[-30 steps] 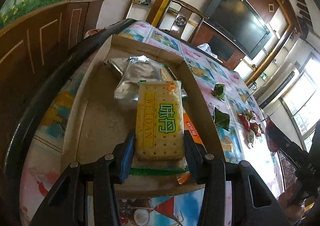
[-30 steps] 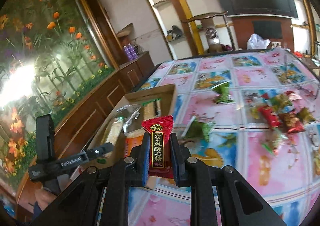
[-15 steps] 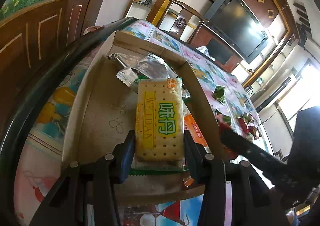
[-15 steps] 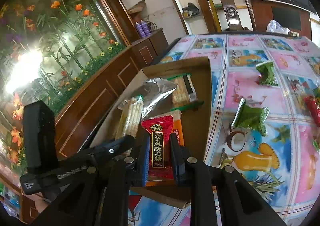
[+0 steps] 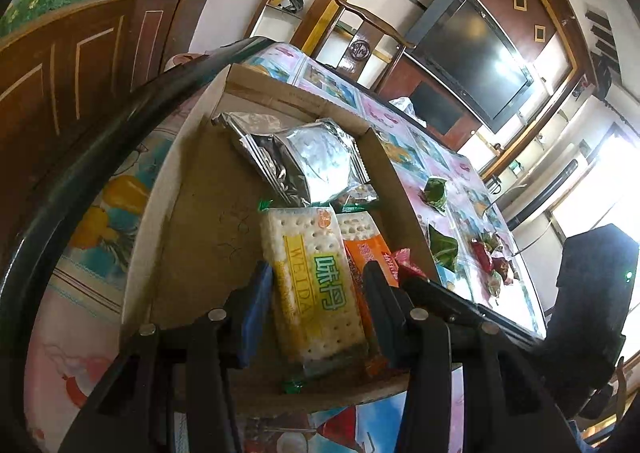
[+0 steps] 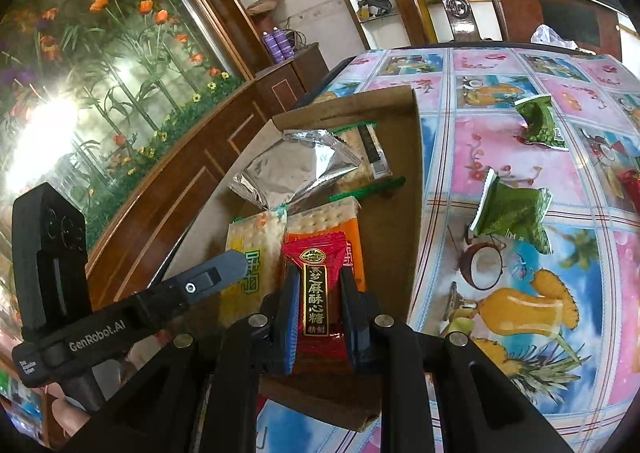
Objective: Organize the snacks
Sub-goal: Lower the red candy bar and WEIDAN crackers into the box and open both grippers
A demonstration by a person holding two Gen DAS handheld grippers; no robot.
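Both grippers had come down over the cardboard box, the right gripper crowding beside the left gripper. Its fingers were pinched narrow on the red candy packet, the left ones clamped on the yellow cracker pack low in the box. Working so close, they could have knocked together, spilling a snack onto the desk.

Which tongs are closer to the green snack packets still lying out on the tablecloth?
Right. The right tongs, shut on the red candy, sit over the box wall nearest the green packets. The left tongs grip the yellow cracker pack on their far side.
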